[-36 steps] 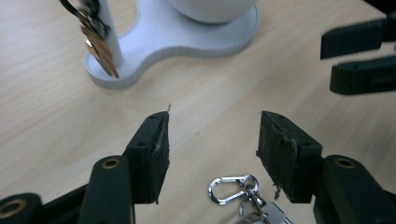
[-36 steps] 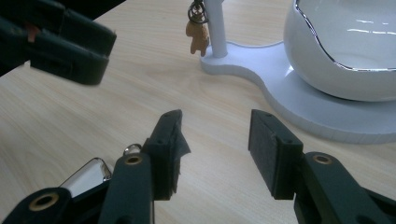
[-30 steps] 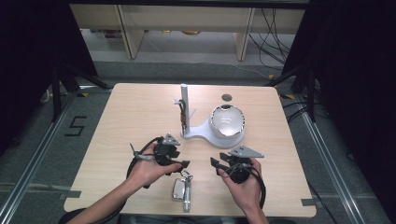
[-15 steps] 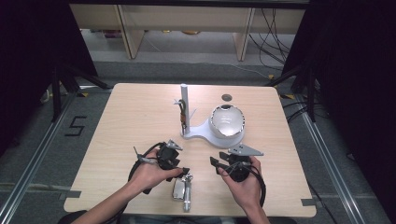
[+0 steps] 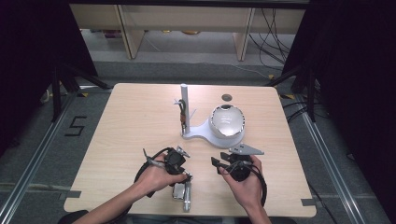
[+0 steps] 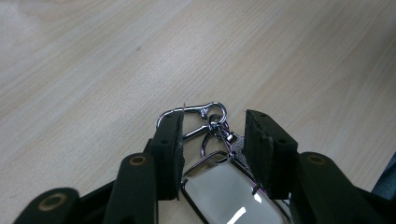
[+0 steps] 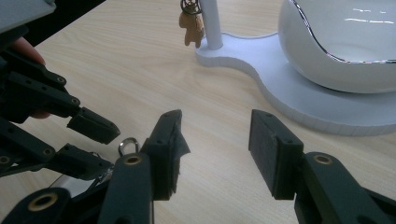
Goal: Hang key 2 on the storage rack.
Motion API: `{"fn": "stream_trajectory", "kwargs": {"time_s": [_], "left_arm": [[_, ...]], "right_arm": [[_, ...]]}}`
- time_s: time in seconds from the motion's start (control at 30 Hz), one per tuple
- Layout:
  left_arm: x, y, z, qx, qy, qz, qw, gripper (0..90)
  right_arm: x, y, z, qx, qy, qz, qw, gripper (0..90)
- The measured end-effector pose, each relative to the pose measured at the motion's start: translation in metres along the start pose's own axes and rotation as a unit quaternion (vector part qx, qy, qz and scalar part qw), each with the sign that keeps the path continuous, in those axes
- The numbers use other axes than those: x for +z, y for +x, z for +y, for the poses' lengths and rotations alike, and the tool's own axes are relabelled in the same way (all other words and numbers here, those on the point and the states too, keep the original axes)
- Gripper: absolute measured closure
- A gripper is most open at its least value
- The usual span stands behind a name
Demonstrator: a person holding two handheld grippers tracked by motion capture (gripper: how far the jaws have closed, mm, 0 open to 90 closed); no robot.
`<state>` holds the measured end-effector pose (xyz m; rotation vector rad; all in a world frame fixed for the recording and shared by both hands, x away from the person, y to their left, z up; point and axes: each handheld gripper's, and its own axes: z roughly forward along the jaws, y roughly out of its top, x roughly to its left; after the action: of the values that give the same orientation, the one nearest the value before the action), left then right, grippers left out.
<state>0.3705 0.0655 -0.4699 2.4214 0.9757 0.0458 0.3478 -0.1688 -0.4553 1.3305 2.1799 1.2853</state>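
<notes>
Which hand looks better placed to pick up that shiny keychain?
The left. Its tongs already straddle the keychain lying on the table and have just been closing. The right tongs hang open over bare wood beside it.

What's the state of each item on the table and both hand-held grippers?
Keychain: flat on table, between left jaws, not clamped.
Left hand-held gripper: open, jaws just closing.
Right hand-held gripper: open, empty.
White stand: upright, charm hanging on post.
Bowl: on stand.

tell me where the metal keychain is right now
In the high view the metal keychain lies at the table's near edge, under the left gripper, whose jaws have just been closing around its clasp, left of the right gripper.
</notes>
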Motion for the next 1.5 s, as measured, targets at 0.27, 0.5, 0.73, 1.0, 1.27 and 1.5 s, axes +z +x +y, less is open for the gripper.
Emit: {"fn": "stream_trajectory", "kwargs": {"time_s": [0.27,0.5,0.73,1.0,1.27,1.5], "left_arm": [[0.009,-0.003,0.004,0.007,0.007,0.002,1.0,60.3],[0.015,-0.008,0.004,0.036,0.016,0.01,0.9992,65.6],[0.014,-0.003,0.002,0.086,0.043,0.019,0.9952,74.2],[0.012,0.0,-0.002,0.111,0.059,0.015,0.992,79.5],[0.01,0.003,-0.004,0.124,0.065,0.015,0.99,78.3],[0.011,0.006,-0.005,0.129,0.078,0.01,0.9886,72.5]], "right_arm": [[0.0,-0.001,0.0,0.0,0.003,0.002,1.0,54.5],[-0.001,-0.002,0.001,0.0,0.001,0.004,1.0,54.5],[0.0,-0.002,0.0,0.004,0.002,0.009,0.9999,54.4],[-0.001,0.0,0.0,0.013,0.006,0.01,0.9999,54.1],[0.0,-0.001,0.001,-0.004,0.008,0.003,1.0,53.9],[-0.001,0.0,0.0,0.006,0.011,0.002,0.9999,53.8]]}}
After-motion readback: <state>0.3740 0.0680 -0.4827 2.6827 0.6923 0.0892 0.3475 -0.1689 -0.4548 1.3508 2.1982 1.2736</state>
